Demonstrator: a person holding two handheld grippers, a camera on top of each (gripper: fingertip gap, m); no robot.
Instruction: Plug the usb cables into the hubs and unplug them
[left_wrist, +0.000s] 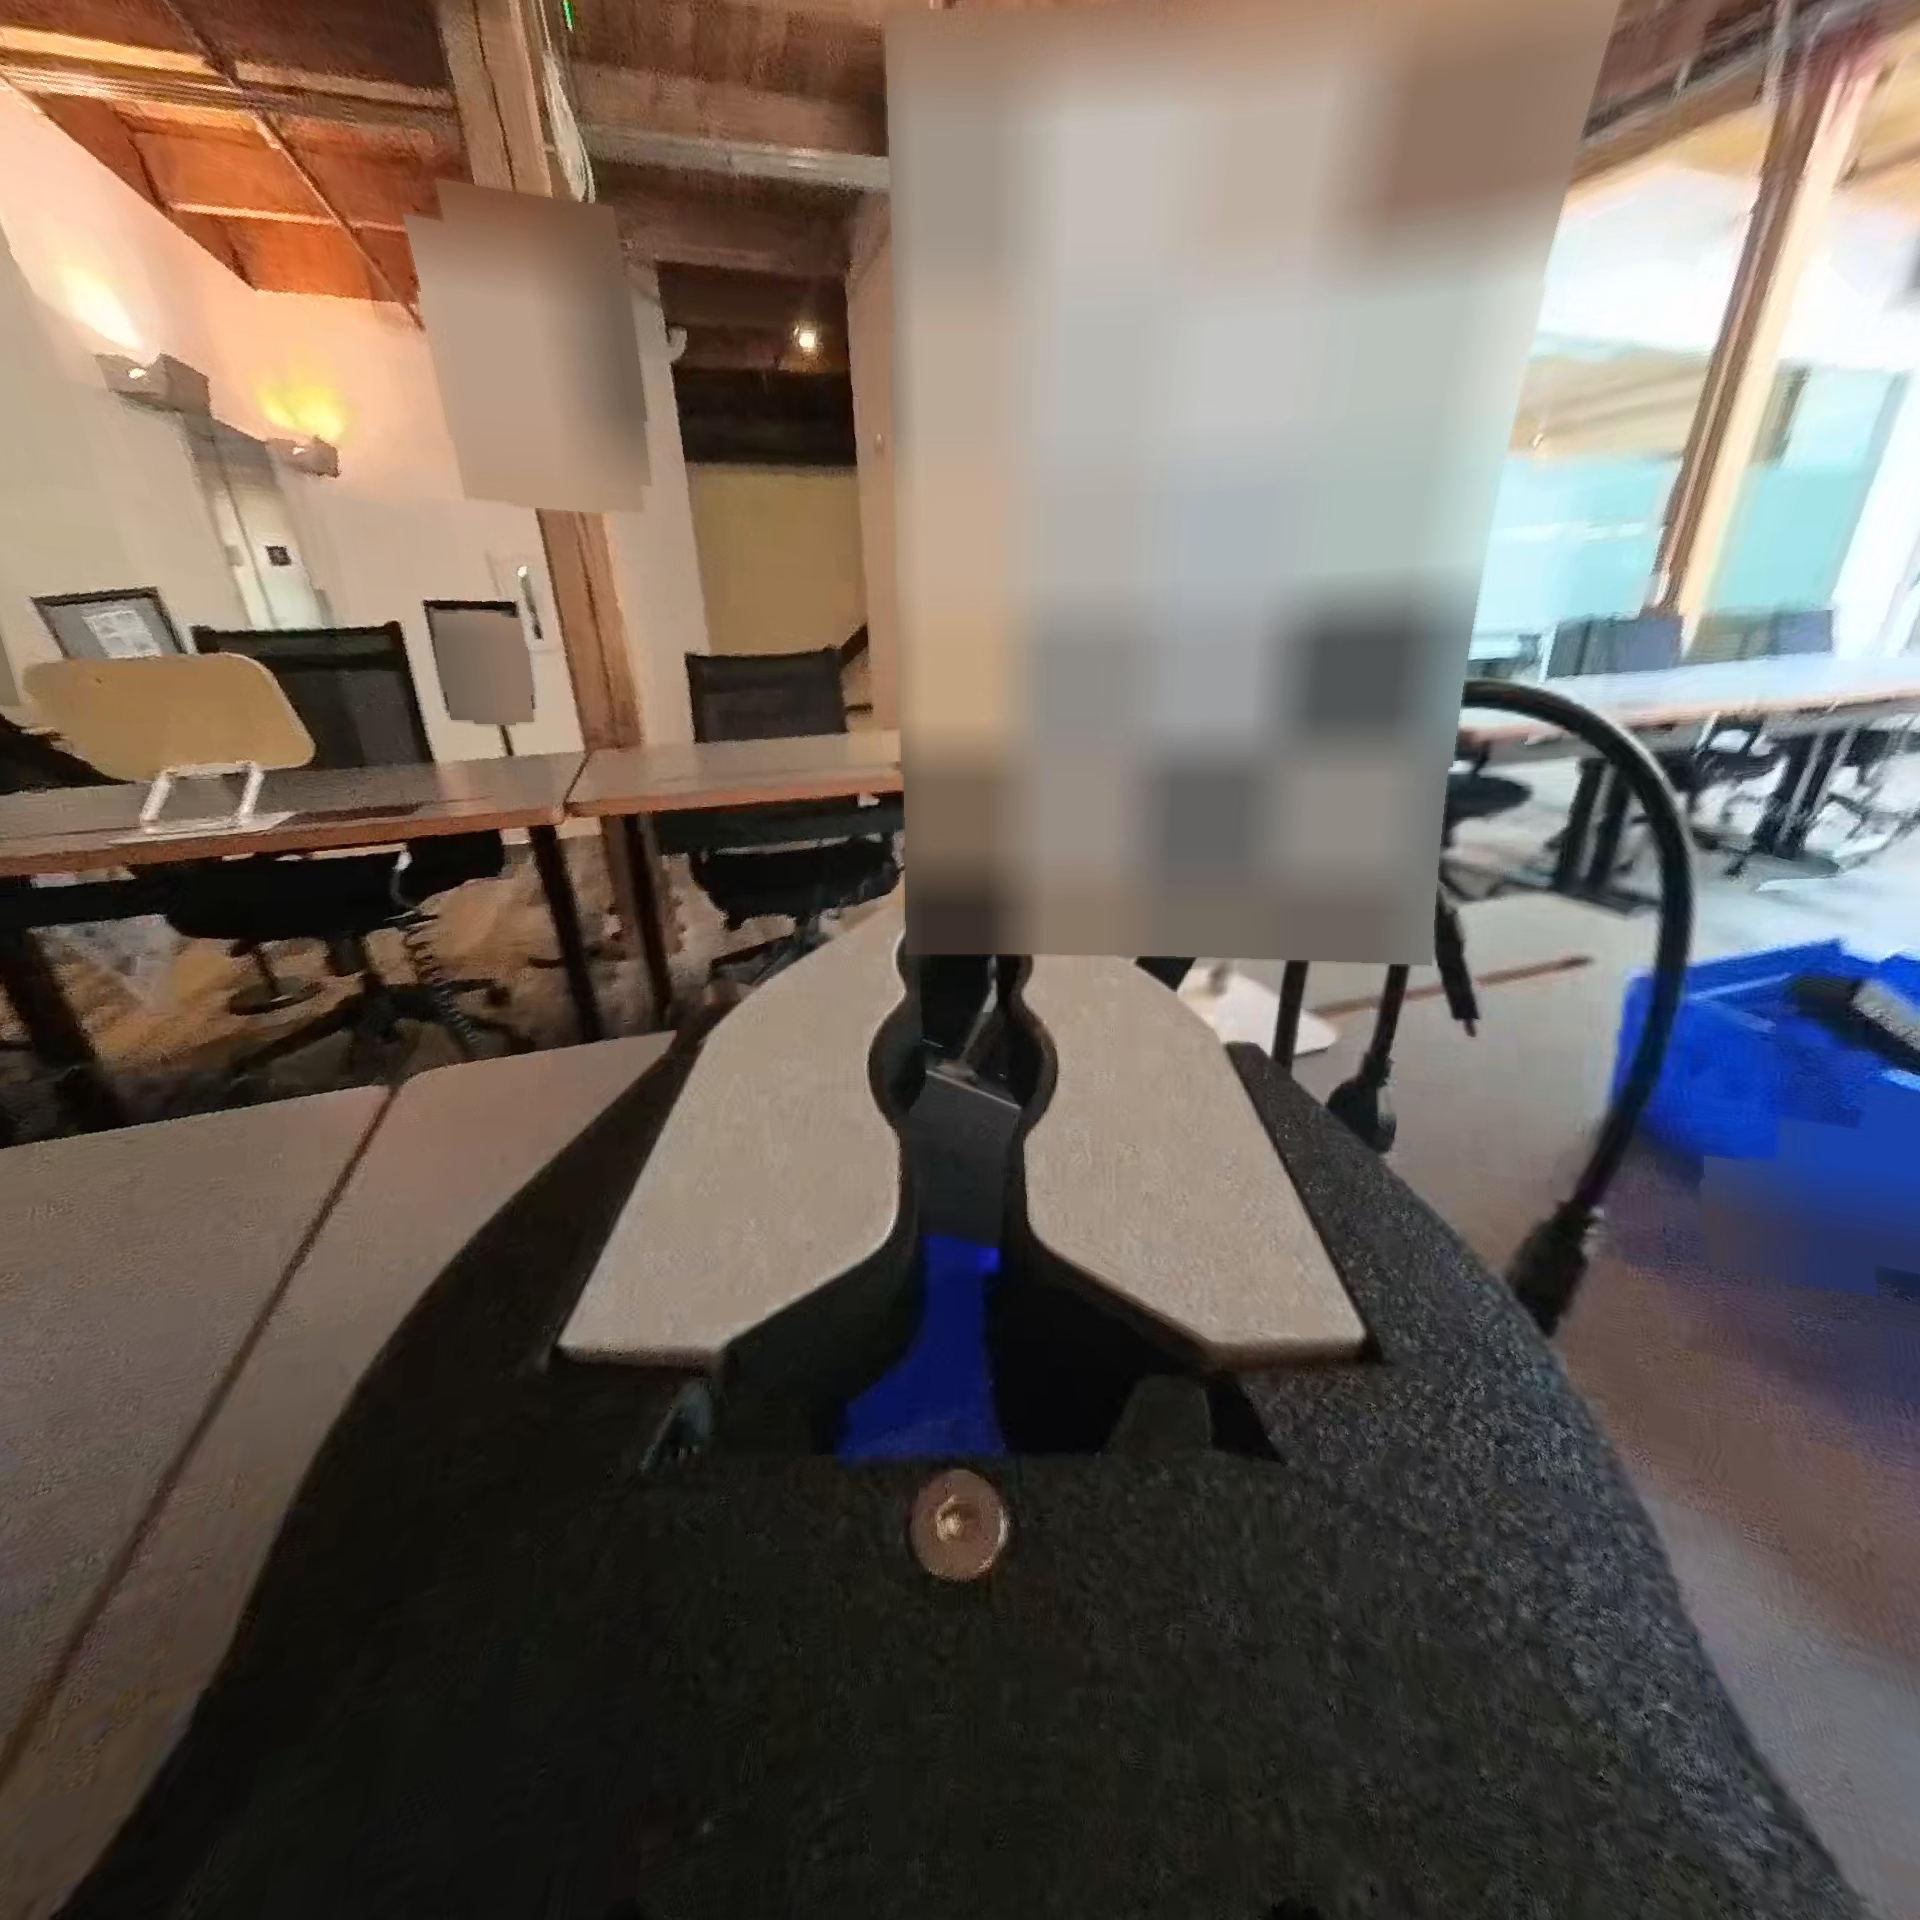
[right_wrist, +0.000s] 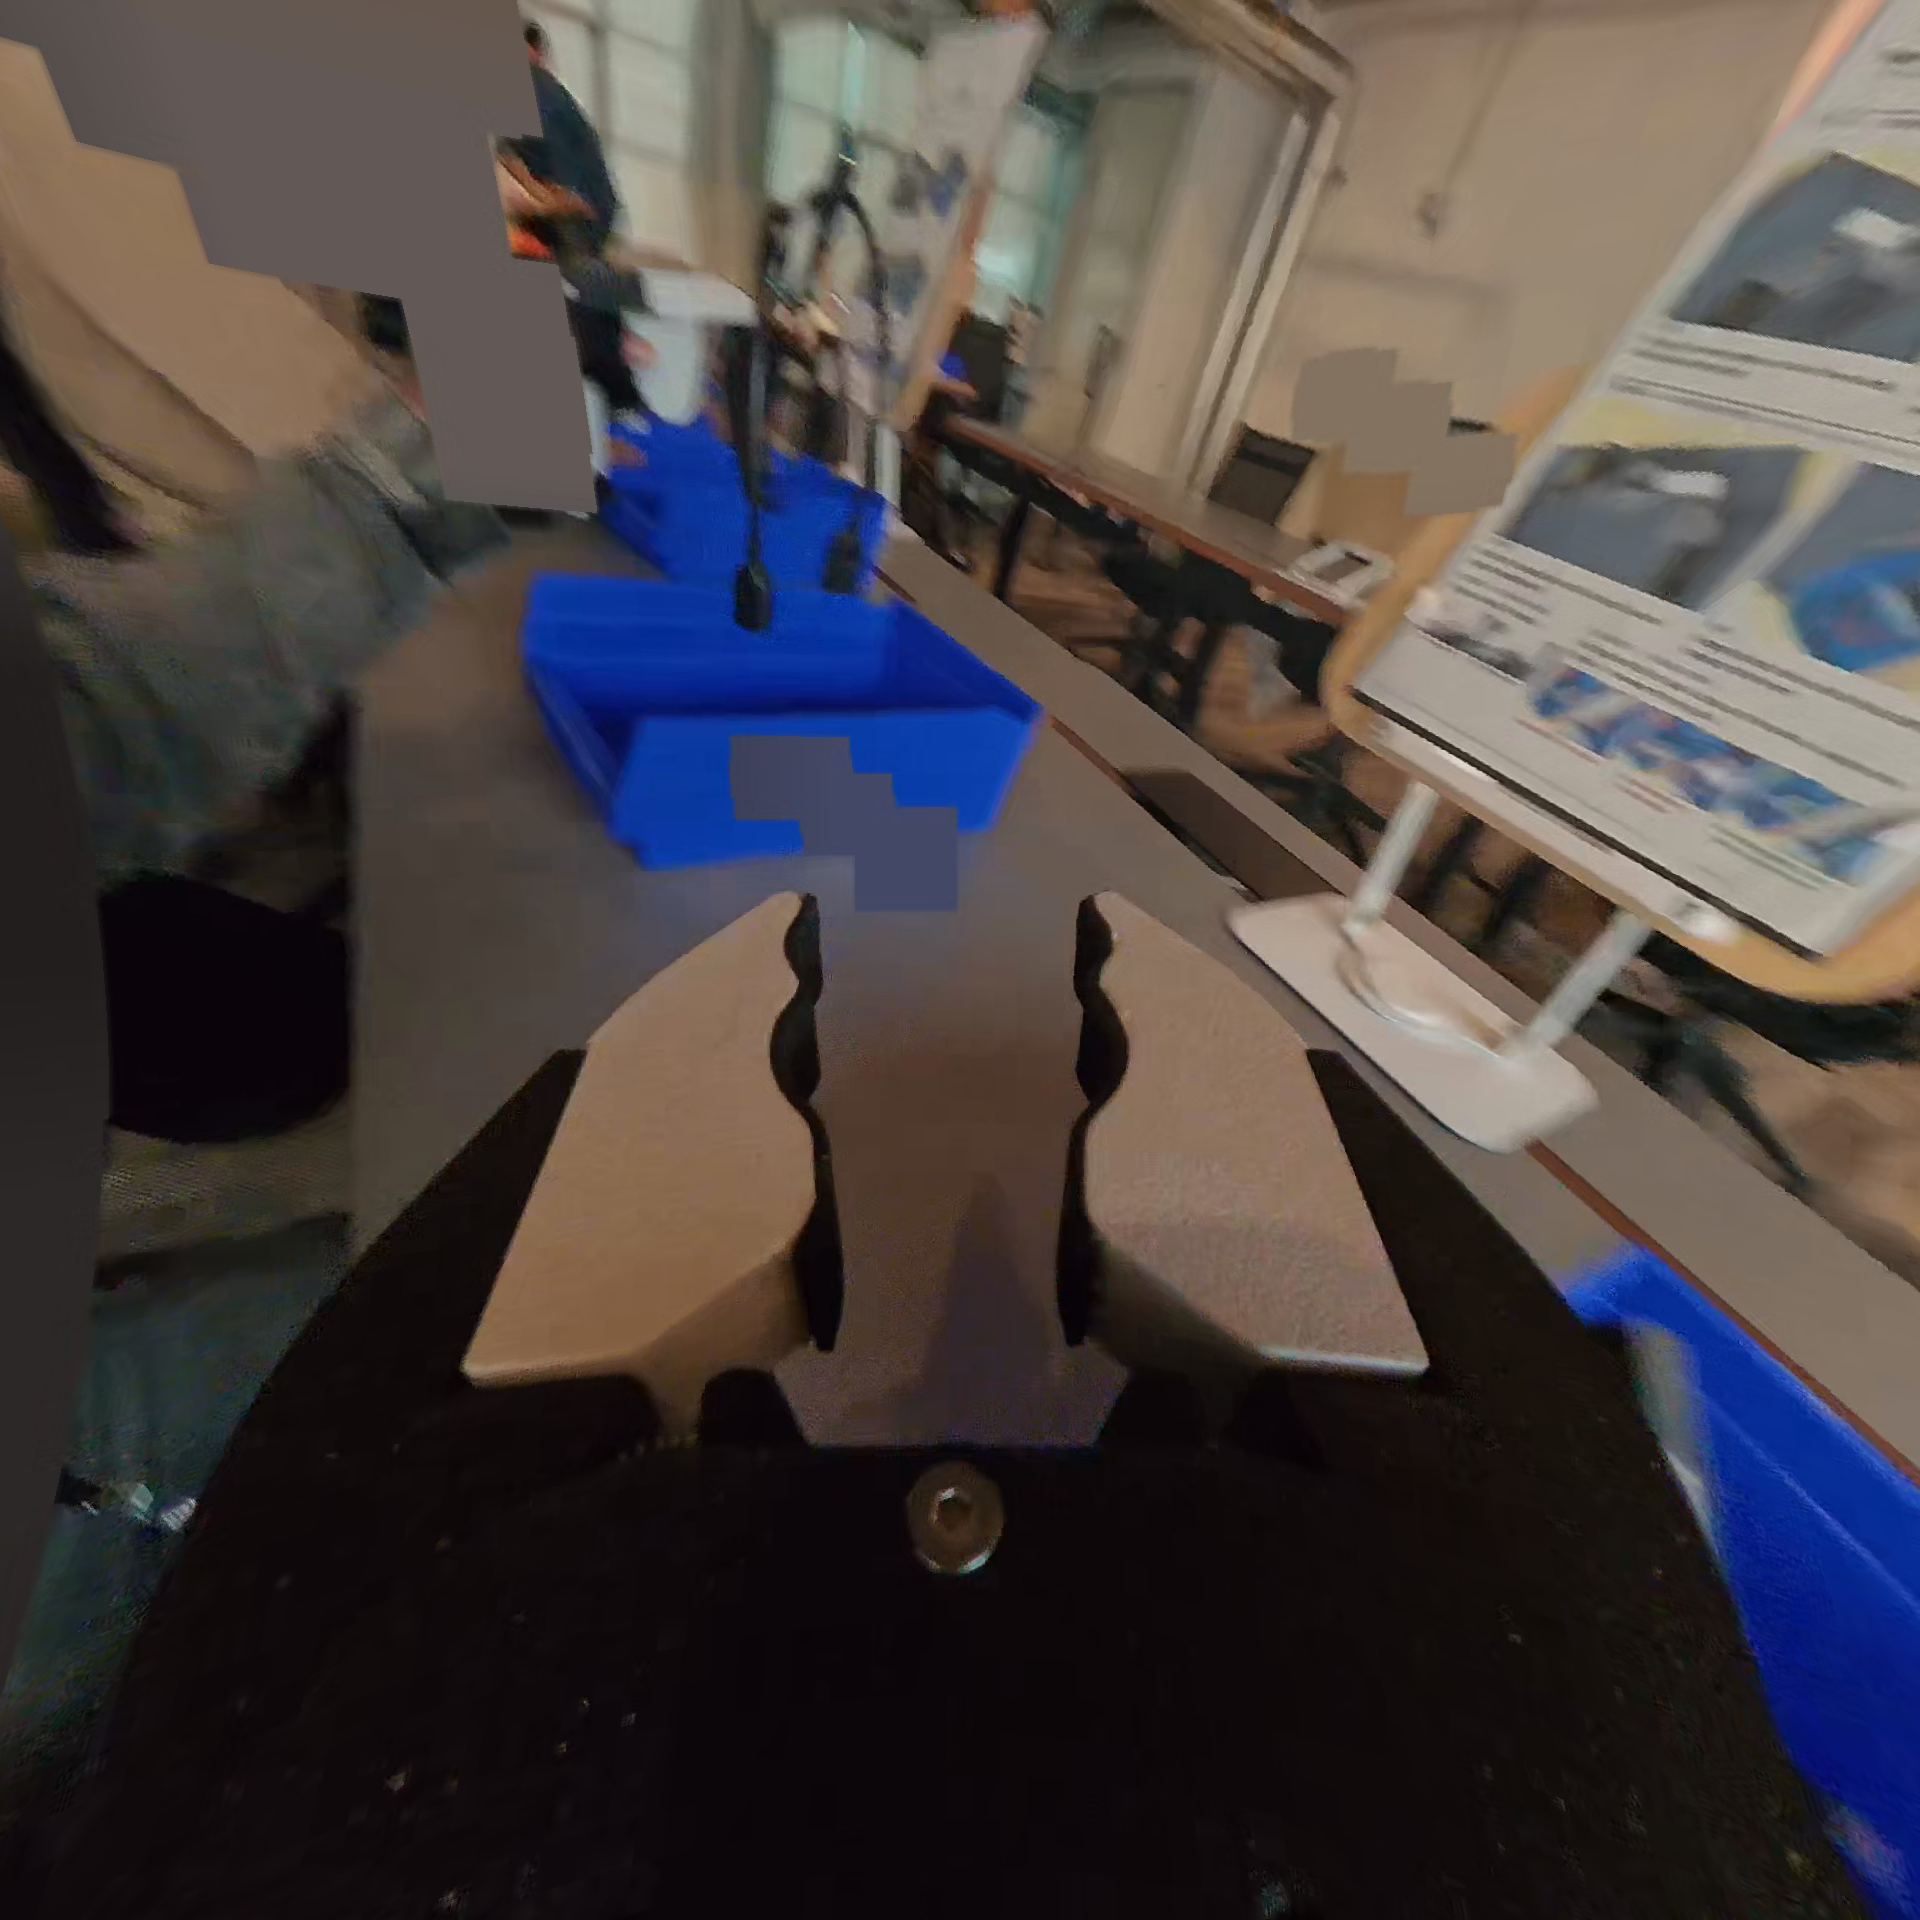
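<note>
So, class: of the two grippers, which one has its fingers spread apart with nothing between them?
The right gripper: bare table shows through its wide gap. The left gripper is nearly closed, pinching a dark object.

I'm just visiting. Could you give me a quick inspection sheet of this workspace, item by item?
Surface: grey table, mostly bare.
Job's things: dark flat part clamped in the left gripper, probably a hub; hard to tell.
Clutter: blue bins, a sign stand.
Grippers: left shut on that part; right gripper open, holding nothing.
Cables: black cable hangs loose, plug free.
Surroundings: office desks and chairs.
</note>
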